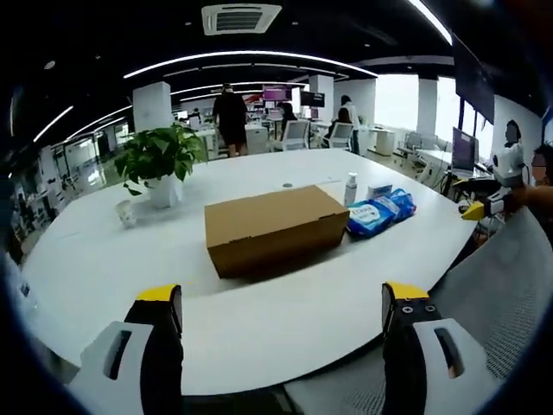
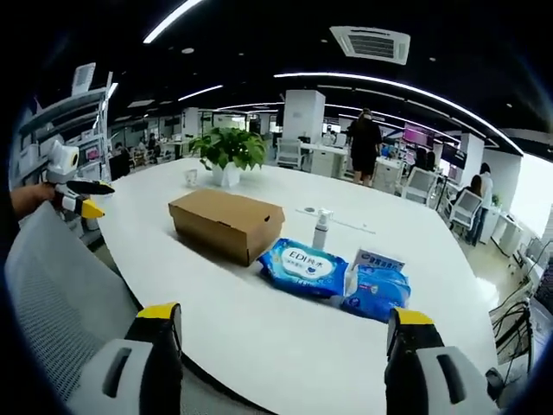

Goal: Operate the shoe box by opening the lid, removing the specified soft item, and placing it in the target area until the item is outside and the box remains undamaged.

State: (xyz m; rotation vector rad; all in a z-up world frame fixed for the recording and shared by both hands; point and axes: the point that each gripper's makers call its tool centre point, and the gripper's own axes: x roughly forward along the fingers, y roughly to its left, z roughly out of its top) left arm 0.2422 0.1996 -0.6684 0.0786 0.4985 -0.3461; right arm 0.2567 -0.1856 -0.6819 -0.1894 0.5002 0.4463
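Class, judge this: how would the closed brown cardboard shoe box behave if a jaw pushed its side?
The closed brown cardboard shoe box probably slides on the smooth white table, not tipping, being low and wide. Its thin walls may dent.

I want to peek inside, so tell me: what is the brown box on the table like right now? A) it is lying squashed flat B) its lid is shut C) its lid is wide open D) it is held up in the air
B: the cardboard shoe box sits on the white table with its lid flat down, and both grippers' jaws are open and away from it.
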